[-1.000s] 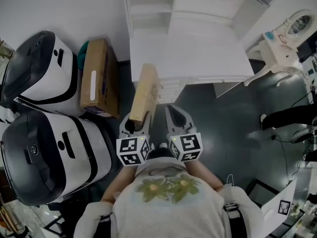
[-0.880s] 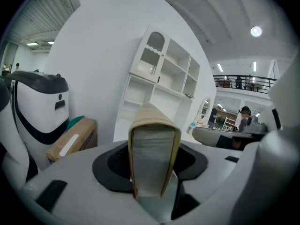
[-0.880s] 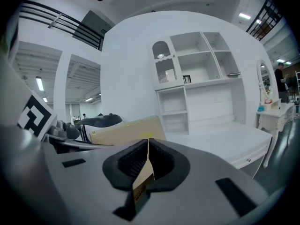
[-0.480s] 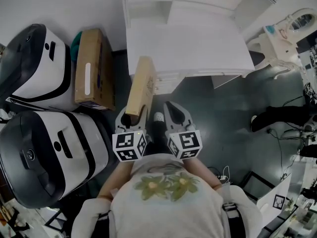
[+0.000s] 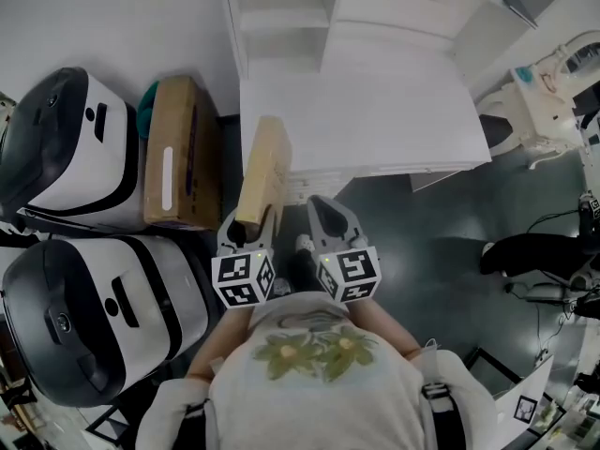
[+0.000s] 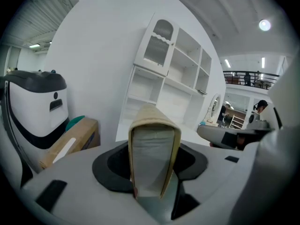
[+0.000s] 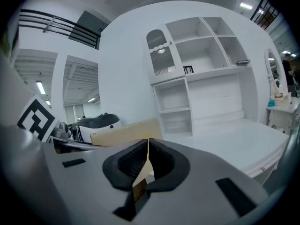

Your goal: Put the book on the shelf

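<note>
Left gripper (image 6: 153,170) is clamped on the book (image 6: 153,139), holding its near end. The spine is uppermost and the page edges face the camera. The volume stands upright on edge and projects forward from the jaws. Right gripper (image 7: 147,159) rides just beside it with its jaws pressed together on nothing. A tan sliver shows beneath them and appears to be the book beyond, though that view is too tight to be certain.

Step in hand, as judged: the approach. The book is carried in the air in front of the white shelf unit (image 7: 201,64) and rests on nothing. In the head view its far end reaches over the near left corner of the unit's counter (image 5: 375,111), and it is well short of the open compartments at the back against the wall.

The next move calls for carrying the book forward over the counter to an open compartment, keeping it upright. It should be set down on its lower edge before the grip is released.

A cardboard box (image 5: 180,153) lies on the floor to the left — near, but clear of the path.
</note>
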### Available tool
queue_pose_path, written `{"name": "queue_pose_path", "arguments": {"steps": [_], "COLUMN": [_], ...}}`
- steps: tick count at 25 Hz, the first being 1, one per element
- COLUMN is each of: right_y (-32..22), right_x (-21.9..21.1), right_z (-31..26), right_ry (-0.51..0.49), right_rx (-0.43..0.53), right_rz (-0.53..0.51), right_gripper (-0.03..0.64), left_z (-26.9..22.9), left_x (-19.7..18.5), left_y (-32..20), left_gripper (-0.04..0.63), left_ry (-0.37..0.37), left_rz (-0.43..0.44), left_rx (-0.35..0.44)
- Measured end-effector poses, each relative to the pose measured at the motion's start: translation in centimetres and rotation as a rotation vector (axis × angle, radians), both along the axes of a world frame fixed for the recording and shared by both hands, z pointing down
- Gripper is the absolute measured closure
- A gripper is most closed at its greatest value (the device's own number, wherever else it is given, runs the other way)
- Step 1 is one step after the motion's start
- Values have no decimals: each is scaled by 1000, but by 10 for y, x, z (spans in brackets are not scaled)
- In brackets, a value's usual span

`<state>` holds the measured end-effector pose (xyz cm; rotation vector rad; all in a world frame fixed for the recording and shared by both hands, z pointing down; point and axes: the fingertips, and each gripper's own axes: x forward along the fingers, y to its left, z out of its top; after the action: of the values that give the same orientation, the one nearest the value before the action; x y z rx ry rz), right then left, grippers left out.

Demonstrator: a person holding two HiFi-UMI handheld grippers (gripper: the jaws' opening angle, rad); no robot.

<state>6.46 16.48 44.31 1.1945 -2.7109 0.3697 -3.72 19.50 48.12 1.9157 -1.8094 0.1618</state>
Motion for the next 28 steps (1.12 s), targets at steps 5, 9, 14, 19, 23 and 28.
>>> {"name": "queue_pose_path", "arguments": {"steps": [5,9,14,19,23,28], "right_y": [-56,-88,-119,-136,-153,-186], "right_x": [9,17,20,8,-6,-24], "right_z": [-5,-4,2,10,14,16], "right_ry": [-11,-19,-21,-22,-29,-5], "right_rx": [16,6,-8,-44,-65,-77], "right_rz": [-13,-29,-42,-66,-79,-76], "right_gripper": [584,584,583,583,583,583], "left_z": [0,4,10,16,20,23], "left_x": [-3,-4,-8,-15,-26,-41], "left_y": [-52,-81,-107,-130,-153,-191], "left_gripper": [359,359,359,359,359,359], "left_ry": [-9,-13,-9,-10,-5,-2], "left_rz": [-41,-78,-117,-129,-133,-114], "left_rx": [0,-13,-23,-39,-43,-59]}}
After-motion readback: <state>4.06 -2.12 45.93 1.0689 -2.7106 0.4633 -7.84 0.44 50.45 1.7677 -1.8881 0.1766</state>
